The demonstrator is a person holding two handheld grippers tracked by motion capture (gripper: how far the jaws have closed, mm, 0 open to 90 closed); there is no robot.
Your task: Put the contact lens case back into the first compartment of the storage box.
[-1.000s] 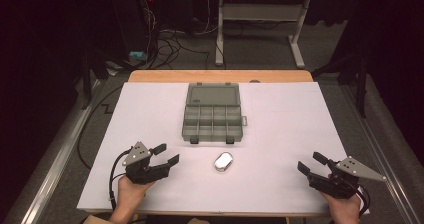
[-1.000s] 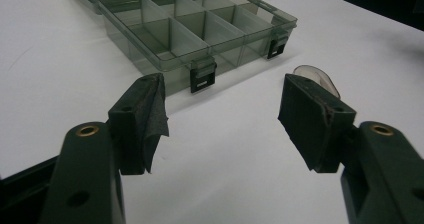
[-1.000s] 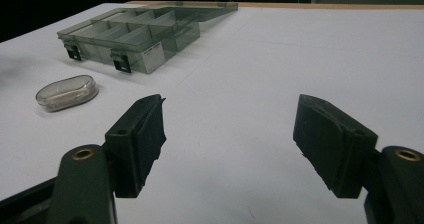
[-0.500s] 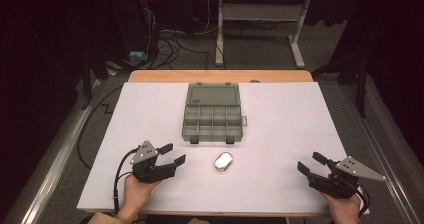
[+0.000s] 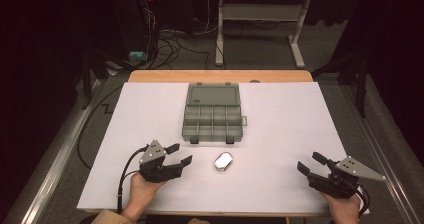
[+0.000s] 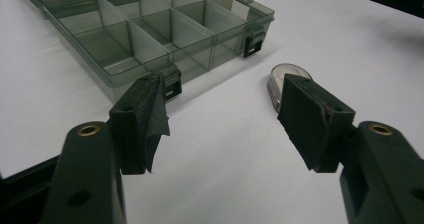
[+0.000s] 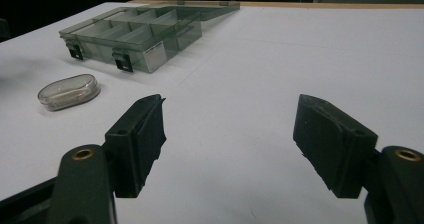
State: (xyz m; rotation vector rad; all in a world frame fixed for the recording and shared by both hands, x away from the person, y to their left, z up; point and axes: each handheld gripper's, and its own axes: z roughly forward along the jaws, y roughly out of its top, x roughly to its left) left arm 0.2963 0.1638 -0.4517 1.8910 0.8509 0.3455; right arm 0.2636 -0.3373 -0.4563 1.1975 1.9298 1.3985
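Note:
A smoky clear organizer box (image 5: 212,114) with several compartments lies open at the table's middle, its lid folded back flat. In front of it rests a small oval clear case (image 5: 222,161). My left gripper (image 5: 179,154) stands open just left of the case, pointing toward it, nothing between its jaws. From the left gripper view the case (image 6: 285,79) peeks out behind one pad (image 6: 305,116), and the box (image 6: 150,29) lies beyond. My right gripper (image 5: 310,164) rests open at the table's near right, far from both; its view shows the case (image 7: 68,91) and box (image 7: 135,31) to the left.
A white sheet (image 5: 280,134) covers the wooden table (image 5: 220,76). Beyond the far edge stand a desk frame (image 5: 260,19) and loose cables (image 5: 165,39) on the floor. A metal rail (image 5: 60,154) runs along the left side.
My left gripper has slid a little to the right, closer to the oval case. The right gripper has kept still.

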